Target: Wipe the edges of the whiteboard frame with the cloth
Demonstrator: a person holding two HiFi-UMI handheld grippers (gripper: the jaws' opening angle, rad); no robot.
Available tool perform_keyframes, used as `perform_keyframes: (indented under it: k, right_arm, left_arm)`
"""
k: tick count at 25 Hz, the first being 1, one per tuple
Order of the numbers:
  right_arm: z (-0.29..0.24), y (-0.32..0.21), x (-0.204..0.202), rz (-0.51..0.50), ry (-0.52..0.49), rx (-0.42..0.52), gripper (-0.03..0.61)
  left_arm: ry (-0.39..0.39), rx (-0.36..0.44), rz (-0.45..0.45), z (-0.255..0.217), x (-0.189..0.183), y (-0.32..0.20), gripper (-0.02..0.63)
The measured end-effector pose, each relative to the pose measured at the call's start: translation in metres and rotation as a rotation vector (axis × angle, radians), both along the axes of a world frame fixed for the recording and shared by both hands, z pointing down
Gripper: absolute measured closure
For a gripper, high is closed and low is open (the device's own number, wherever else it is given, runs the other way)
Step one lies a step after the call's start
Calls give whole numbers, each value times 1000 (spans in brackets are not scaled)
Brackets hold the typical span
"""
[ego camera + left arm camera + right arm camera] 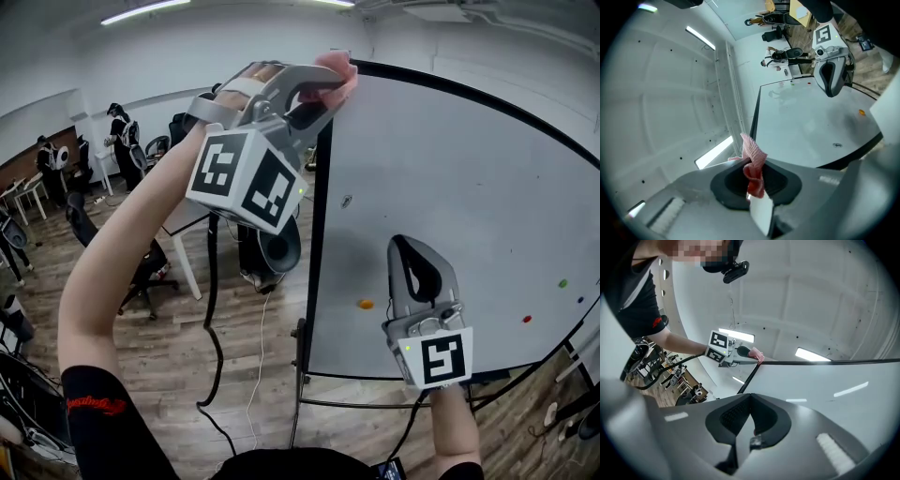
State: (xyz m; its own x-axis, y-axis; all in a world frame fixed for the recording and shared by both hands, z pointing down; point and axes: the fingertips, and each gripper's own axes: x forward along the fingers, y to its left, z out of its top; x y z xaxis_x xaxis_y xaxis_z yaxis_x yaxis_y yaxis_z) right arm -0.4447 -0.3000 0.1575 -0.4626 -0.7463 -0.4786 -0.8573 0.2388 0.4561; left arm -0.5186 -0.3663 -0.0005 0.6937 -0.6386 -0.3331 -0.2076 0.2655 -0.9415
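Observation:
The whiteboard (469, 216) has a thin black frame (320, 234). My left gripper (328, 89) is raised to the frame's top left corner and is shut on a pink cloth (339, 70). The cloth touches that corner. In the left gripper view the cloth (752, 161) sticks out from between the closed jaws, with the frame's edge (754, 124) just beyond. My right gripper (411, 248) is lower, in front of the board's face, shut and empty. The right gripper view shows its jaws meeting (749, 399), and far off the cloth (757, 355) on the frame corner.
Small magnets dot the board: orange (366, 304), green (562, 282), red (526, 319). A black cable (212, 319) hangs from my left gripper. The board's stand (298, 375) rests on a wooden floor. Chairs, desks and people (120, 131) are at the far left.

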Motion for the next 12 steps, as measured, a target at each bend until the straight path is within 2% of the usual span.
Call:
perform_keyframes:
  k: [5,12]
  right_arm:
    - [-6,2,1,-7,-41,2,577]
    - [-12,-1,5,-4,-37,15,578]
  left_arm:
    - [-12,2,-8,-10,-5,-3,572]
    - [-62,15,-27,-23,10,-12,572]
